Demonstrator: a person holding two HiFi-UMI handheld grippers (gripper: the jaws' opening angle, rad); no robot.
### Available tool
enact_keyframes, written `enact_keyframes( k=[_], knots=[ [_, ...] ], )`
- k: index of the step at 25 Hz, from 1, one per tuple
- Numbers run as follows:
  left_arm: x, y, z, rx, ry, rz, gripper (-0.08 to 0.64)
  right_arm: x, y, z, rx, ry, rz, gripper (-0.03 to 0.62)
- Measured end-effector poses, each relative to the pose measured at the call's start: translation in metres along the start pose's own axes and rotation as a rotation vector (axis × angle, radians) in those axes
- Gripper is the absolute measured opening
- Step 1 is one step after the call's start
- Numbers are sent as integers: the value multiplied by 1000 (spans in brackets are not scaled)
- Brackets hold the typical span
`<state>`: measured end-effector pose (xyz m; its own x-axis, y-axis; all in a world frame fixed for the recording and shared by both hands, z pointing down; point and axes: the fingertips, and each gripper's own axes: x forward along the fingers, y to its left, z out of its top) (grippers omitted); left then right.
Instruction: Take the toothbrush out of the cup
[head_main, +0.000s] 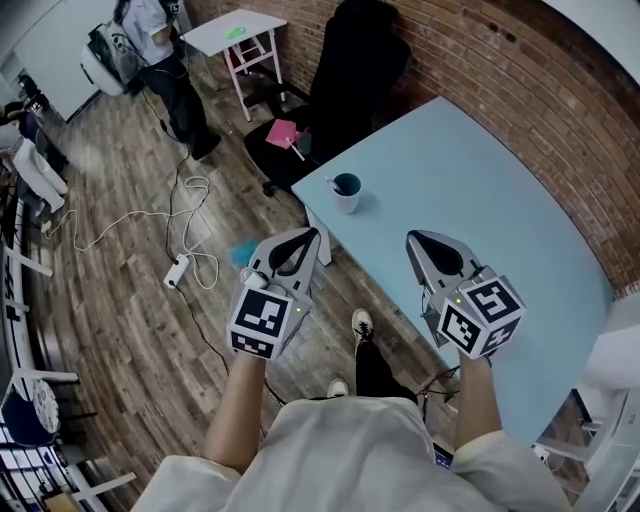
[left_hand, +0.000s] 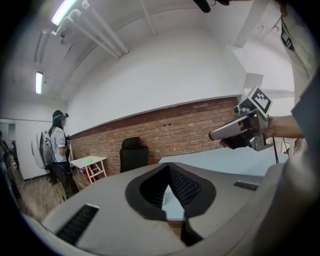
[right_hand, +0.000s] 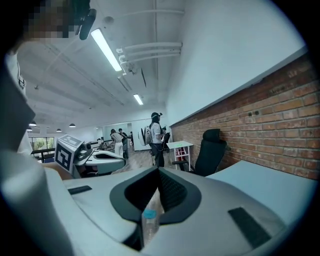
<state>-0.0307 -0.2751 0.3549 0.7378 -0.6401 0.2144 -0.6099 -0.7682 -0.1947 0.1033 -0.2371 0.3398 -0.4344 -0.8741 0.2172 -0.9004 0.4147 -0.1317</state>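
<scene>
Judging by layout: approach step. Left gripper (head_main: 312, 238) & right gripper (head_main: 415, 240): jaws pressed together, empty. Dark toothbrush (head_main: 340, 185) sits in white round cup (head_main: 347, 199) on light-blue tabletop (head_main: 480, 170), 1 o'clock of left gripper. Next: open one gripper, pinch handle, lift.
</scene>
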Motion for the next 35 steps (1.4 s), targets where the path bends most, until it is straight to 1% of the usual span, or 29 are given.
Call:
enact_keyframes(
  k=[5,9,13,14,16,19,21,24,28,33,35],
  knots=[
    [32,19,-10,-18,29,9,6,31,-26,-2,29,21,19,17],
    [61,29,-22,-25,58,18,6,54,-44,-3,33,37,27,17],
    [90,46,-42,-61,107,46,14,76,-59,-10,38,76,40,17],
    [97,51,-49,-72,123,54,40,81,-63,-14,42,87,43,17],
    [112,59,-61,-83,153,61,41,90,-70,-21,53,105,48,18],
    [134,69,-76,-91,181,56,49,102,-80,-31,70,132,49,17],
    [146,75,-87,-116,194,52,72,108,-85,-39,79,154,50,18],
    [163,84,-102,-170,206,52,81,117,-92,-52,97,186,59,18],
    [179,88,-125,-198,244,38,100,125,-101,-65,123,214,65,18],
    [195,91,-147,-197,285,36,103,130,-111,-81,134,259,64,20],
    [200,91,-154,-208,295,32,110,132,-115,-87,130,279,60,20]
  ],
)
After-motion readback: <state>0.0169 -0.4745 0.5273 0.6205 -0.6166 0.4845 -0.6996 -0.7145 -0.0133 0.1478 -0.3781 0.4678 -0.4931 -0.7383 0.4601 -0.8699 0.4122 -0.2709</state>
